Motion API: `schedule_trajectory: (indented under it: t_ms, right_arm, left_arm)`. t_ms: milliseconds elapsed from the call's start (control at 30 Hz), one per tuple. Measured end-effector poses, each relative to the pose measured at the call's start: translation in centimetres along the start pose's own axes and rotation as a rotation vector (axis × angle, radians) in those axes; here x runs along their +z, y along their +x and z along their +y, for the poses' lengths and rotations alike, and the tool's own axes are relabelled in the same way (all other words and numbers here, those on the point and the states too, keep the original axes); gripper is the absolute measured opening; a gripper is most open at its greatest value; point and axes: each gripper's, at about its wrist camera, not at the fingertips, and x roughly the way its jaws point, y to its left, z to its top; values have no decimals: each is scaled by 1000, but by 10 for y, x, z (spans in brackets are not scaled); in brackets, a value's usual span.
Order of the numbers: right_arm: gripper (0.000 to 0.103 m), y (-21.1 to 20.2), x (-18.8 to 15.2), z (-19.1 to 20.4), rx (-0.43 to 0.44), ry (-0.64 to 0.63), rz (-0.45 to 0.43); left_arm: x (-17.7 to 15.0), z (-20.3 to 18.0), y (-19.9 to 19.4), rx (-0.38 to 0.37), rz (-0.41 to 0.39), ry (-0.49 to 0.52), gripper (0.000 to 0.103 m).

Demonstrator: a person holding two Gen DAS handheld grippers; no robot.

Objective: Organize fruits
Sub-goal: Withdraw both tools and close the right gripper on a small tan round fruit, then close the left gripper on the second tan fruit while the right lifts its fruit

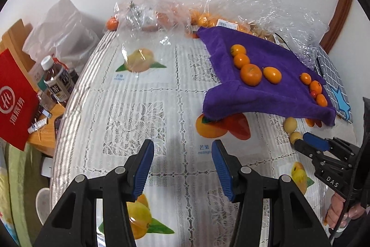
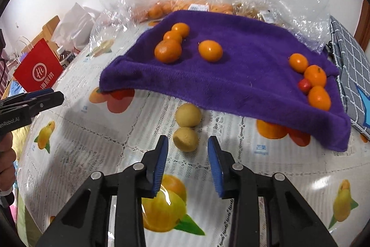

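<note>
A purple towel (image 2: pixel 231 75) lies on the fruit-print tablecloth. On it sit a left cluster of oranges (image 2: pixel 167 50), a single orange (image 2: pixel 210 50), and a right cluster (image 2: pixel 315 75) with a small red fruit (image 2: pixel 304 85). Two tan round fruits rest on the cloth before the towel's front edge, the far one (image 2: pixel 188 115) and the near one (image 2: pixel 185 139). My right gripper (image 2: pixel 187 139) is open, and the near tan fruit sits at its fingertips with gaps on both sides. My left gripper (image 1: pixel 182 147) is open over bare tablecloth, holding nothing.
Crinkled clear plastic bags (image 1: pixel 242 6) holding more oranges lie behind the towel. A grey checked cushion (image 2: pixel 349 66) borders the towel's right side. Left of the table stand a red paper bag (image 1: pixel 16 94) and a bottle (image 1: pixel 56 78) on a wooden stand.
</note>
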Motion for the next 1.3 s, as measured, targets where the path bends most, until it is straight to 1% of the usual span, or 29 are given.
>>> schedule_trajectory:
  t_ms: [67,167,333,500,667,733,900,1000,1067,1200,1267,1300]
  right_arm:
    - [32,7,0,1,2,2,10]
    - [25,15,0,1,3,2,23]
    - [25,7,-3,-3,-1,-14,-5]
    - [25,-9,-9,-22,-36,-14,-18]
    - [25,-30,-19,-53,-80,8,-34]
    - [25,-36,-22,-66,-93,27,-38]
    - [25,-44,-29,-98,-123,88,-39]
    - [25,-48,-33,-114,-134,116,-40]
    - [25,-49,-35,-120,-141,125,-42]
    - [25,-52,-36,-128,-144,137,-48]
    - [25,-53,-37,-129,-144,140,-50]
    - [25,-53,-37,-130,-143,140,-50]
  left_arm:
    - [0,0,5,-9,9,-2,50]
    - [-1,-4,13,-31,19,-1,50]
    - [1,-20,24,-104,34,6,49]
    - [5,-57,29,-182,31,60,49]
    - [11,-96,32,-248,30,118,49]
    - [13,-108,34,-262,34,129,49]
    - [17,-136,44,-284,57,155,44]
    - [18,-145,53,-290,86,156,39]
    - [18,-150,60,-292,111,154,36]
    - [18,-156,67,-297,130,153,34]
    - [17,-161,72,-296,142,152,26]
    - [17,-163,74,-293,148,153,26]
